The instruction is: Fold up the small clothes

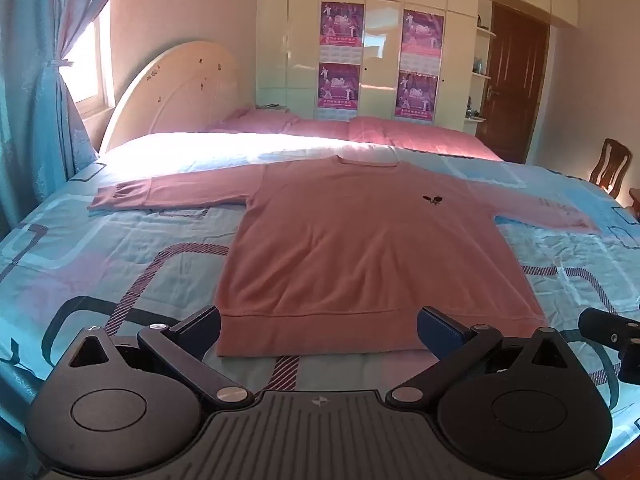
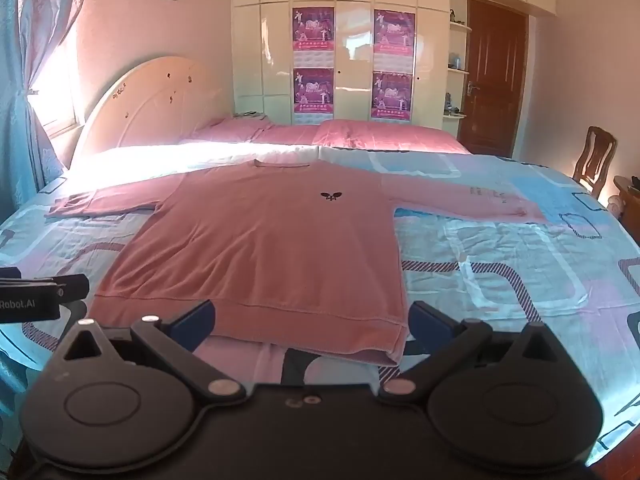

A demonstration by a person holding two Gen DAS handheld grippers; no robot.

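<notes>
A pink long-sleeved sweater [image 1: 352,248] lies flat on the bed, front up, sleeves spread to both sides, hem toward me, a small dark logo on its chest. It also shows in the right wrist view [image 2: 264,248]. My left gripper [image 1: 319,330] is open and empty, hovering just before the hem, jaws wide on either side of it. My right gripper [image 2: 312,322] is open and empty, at the hem's right part, near the right bottom corner. The right gripper shows at the left view's right edge [image 1: 612,334].
The bed has a blue patterned cover [image 1: 120,264] and pink pillows [image 1: 400,132] at the far end by a cream headboard [image 1: 176,92]. A curtain [image 1: 32,120] hangs at left. A wardrobe, a door and a wooden chair [image 1: 610,166] stand beyond.
</notes>
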